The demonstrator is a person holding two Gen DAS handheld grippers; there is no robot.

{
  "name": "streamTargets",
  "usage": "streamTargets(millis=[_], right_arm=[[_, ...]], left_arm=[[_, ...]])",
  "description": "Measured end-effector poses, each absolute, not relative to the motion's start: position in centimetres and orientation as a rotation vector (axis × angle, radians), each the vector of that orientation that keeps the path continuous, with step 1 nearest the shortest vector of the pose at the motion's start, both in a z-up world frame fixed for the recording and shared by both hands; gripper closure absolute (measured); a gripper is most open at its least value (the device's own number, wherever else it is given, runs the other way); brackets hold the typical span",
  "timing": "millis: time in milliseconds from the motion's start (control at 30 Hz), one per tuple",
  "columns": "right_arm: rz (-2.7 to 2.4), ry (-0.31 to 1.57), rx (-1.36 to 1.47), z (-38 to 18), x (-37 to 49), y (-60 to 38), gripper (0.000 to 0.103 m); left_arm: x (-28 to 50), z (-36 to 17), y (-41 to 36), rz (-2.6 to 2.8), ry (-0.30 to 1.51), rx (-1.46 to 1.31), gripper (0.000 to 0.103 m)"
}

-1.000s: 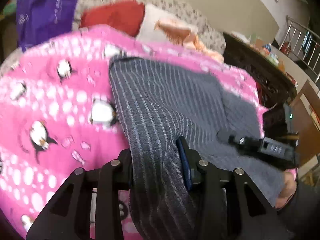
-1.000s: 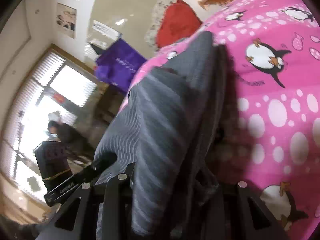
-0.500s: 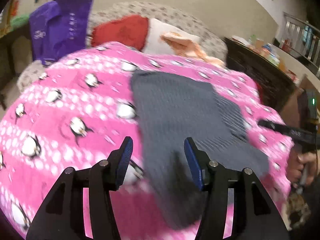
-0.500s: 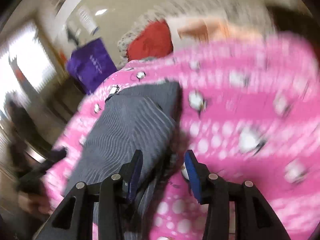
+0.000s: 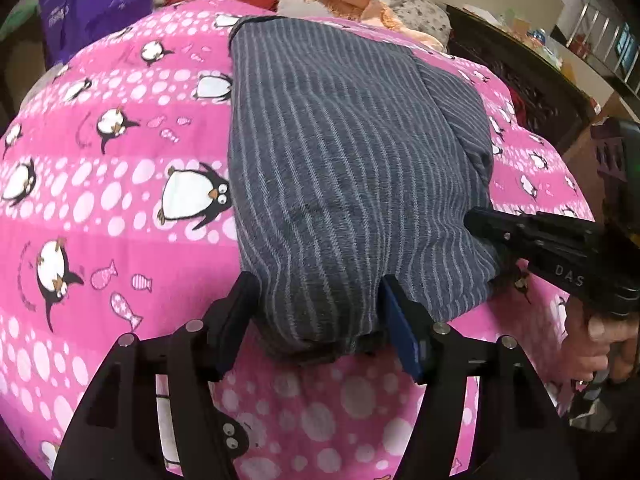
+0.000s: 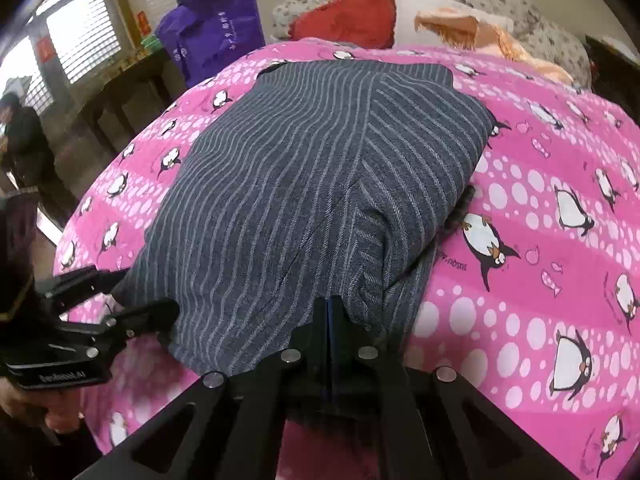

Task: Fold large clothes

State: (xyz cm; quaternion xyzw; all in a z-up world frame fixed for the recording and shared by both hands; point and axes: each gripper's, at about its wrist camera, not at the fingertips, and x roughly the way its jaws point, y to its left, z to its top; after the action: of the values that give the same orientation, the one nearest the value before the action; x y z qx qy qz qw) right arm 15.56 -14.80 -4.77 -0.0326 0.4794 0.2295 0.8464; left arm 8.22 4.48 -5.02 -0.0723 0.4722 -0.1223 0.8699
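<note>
A grey pinstriped garment (image 5: pixel 340 152) lies folded on a pink penguin blanket (image 5: pixel 120 184); it also shows in the right wrist view (image 6: pixel 304 184). My left gripper (image 5: pixel 320 304) is open, its jaws on either side of the garment's near edge. It appears at the left of the right wrist view (image 6: pixel 120 300). My right gripper (image 6: pixel 330 308) is shut, its tips at the garment's near edge; no cloth shows between the fingers. It appears in the left wrist view (image 5: pixel 480 220) against the garment's right side.
Red (image 6: pixel 352 16) and white-orange (image 6: pixel 452 24) pillows lie at the bed head. A purple bag (image 6: pixel 216 32) stands on a dark table (image 6: pixel 132 80) at the left. A dark cabinet (image 5: pixel 520 76) flanks the bed's right. A person (image 6: pixel 20 140) stands by the window.
Both grippers let go of the garment, which dropped flat onto the blanket. The left gripper opened and now straddles the near edge; the right one opened, then shut at the edge.
</note>
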Motion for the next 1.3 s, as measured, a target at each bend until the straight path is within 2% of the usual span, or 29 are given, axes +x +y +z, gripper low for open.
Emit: streamTargets(millis=[100,233,367,467,567,667,733,900,1100,1167,1300], right_arm=[[0.495,1.035,-0.057,-4.4,16.0,-15.0,0.103],[0.480,0.968,0.048,-0.1,16.5,-16.1,0.103],[0.298,0.861,0.156,4.0,20.7,-16.3,0.100],[0.214,0.837,0.224,4.0,24.3,-15.2,0.100],[0.206,0.872,0.219,1.8,27.9,-13.8,0.100],[0.170,0.900,0.135,-1.8,29.9,-13.6,0.100],[0.201,0.906,0.158,-4.4,30.3,-14.4,0.100],[0.223,0.869,0.197,-5.2,30.3,-15.3,0.100],[0.206,0.858,0.164,-5.4,30.2,-14.8,0.100],[0.214,0.858,0.184,-5.4,30.2,-15.1,0.100],[0.228,0.863,0.225,-5.6,30.0,-15.8,0.100]], left_arm=[[7.6,-3.7,4.9,-0.257,0.963,-0.187,0.041],[7.5,1.2,6.5,-0.220,0.822,-0.221,0.041],[13.1,4.1,6.4,-0.160,0.744,-0.219,0.041],[18.5,3.8,5.4,-0.089,0.765,-0.250,0.041],[22.3,1.2,4.2,-0.051,0.811,-0.226,0.041],[23.0,-3.4,3.8,-0.049,0.888,-0.224,0.041],[22.8,-4.0,3.8,-0.046,0.856,-0.239,0.040],[23.0,-4.1,3.0,-0.058,0.851,-0.232,0.024],[23.4,-4.0,2.6,-0.076,0.870,-0.214,0.016],[23.9,-4.1,2.7,-0.121,0.877,-0.250,0.002],[24.8,-4.1,2.0,-0.118,0.921,-0.219,0.001]])
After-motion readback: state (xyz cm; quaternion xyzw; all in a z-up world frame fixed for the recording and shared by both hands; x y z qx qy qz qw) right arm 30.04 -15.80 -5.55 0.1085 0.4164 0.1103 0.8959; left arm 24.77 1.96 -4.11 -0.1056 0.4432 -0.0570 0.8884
